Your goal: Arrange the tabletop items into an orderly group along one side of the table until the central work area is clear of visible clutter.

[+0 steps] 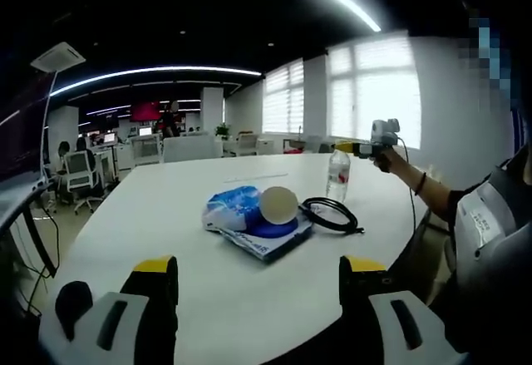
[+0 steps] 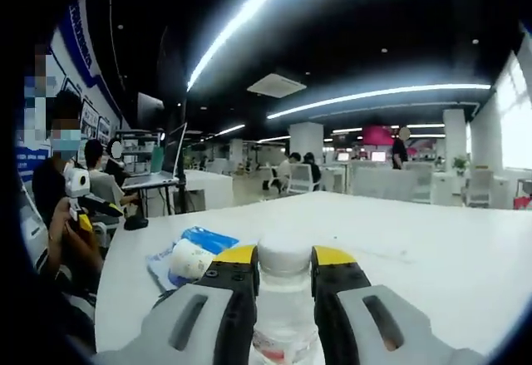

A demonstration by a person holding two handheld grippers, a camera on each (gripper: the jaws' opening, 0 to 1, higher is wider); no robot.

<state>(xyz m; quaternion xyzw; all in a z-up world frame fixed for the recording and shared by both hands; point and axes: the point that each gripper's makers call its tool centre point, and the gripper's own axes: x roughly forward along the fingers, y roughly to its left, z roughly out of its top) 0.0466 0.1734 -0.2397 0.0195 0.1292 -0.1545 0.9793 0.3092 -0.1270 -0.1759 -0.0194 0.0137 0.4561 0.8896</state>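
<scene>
White round worktop (image 1: 208,298) is carrying clutter; right tongs (image 2: 283,278) are pinching a clear plastic water bottle (image 2: 284,315) near its cap, light but slippery; left tongs (image 1: 258,278) are hanging wide.

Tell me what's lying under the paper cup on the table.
The paper cup lies on its side atop a blue-and-white plastic package, itself on a blue flat item. The cup and package cover most of that item, so I can't identify it.

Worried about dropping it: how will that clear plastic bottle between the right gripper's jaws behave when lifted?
The bottle looks thin-walled and clear, so it may flex under the right gripper. Its smooth round sides could slip or twist. Standing tall and narrow on the table, it would probably tip if nudged.
</scene>
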